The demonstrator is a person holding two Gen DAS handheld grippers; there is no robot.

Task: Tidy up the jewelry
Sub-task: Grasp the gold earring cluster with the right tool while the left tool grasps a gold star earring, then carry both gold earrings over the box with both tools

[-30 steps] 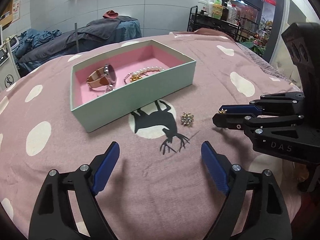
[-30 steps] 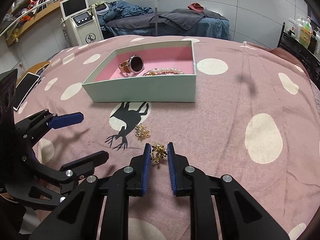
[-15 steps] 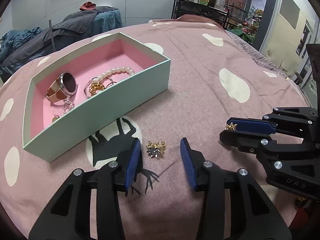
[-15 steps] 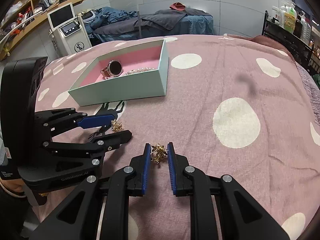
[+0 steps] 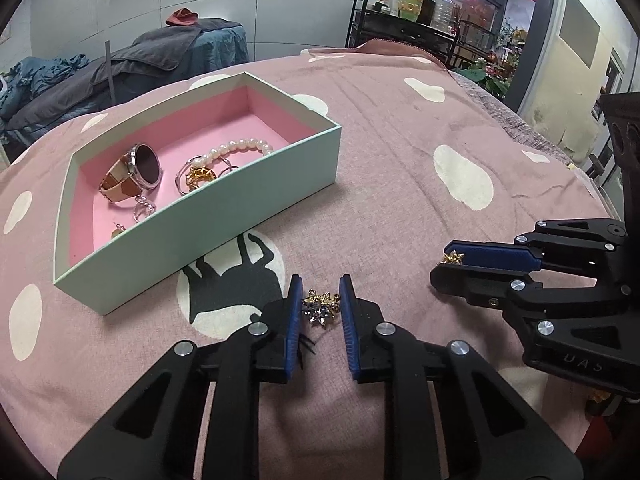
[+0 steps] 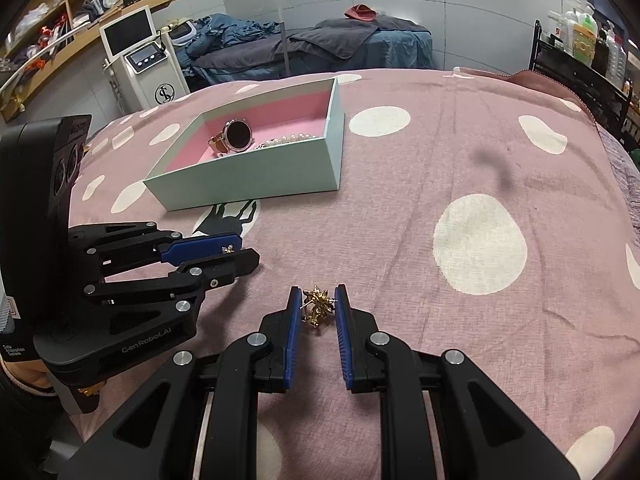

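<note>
Fingers of the left gripper (image 5: 320, 309), black with blue pads, stand narrowed around a small gold-and-violet star-shaped brooch (image 5: 321, 308) that lies on the pink white-spotted cloth (image 5: 400, 168) covering the table. Both pads sit just beside the brooch; whether they already pinch it I cannot tell, since a thin gap seems to show on each side. The right gripper (image 6: 318, 309) is closed on a small gold spiky brooch (image 6: 318, 307), gripped only by its points between the pad tips.

Several risks follow, as I judge it. Both pieces are tiny and spiky, so each grip rests on a few prongs; a slight twist or jolt on the way could let one pivot out and drop onto the cloth. If the left fingers close unevenly, one pad may push the star-shaped brooch sideways, or snag the cloth and drag it. The two grippers are near each other, so lifting together invites a knock.

The mint-green cardboard box with pink lining (image 5: 280, 184) sits just beyond, already holding a rose-gold wristwatch (image 5: 136, 172) and a white pearl bracelet (image 5: 236, 148). A low approach could clip its near wall and shove the light box across the cloth.
</note>
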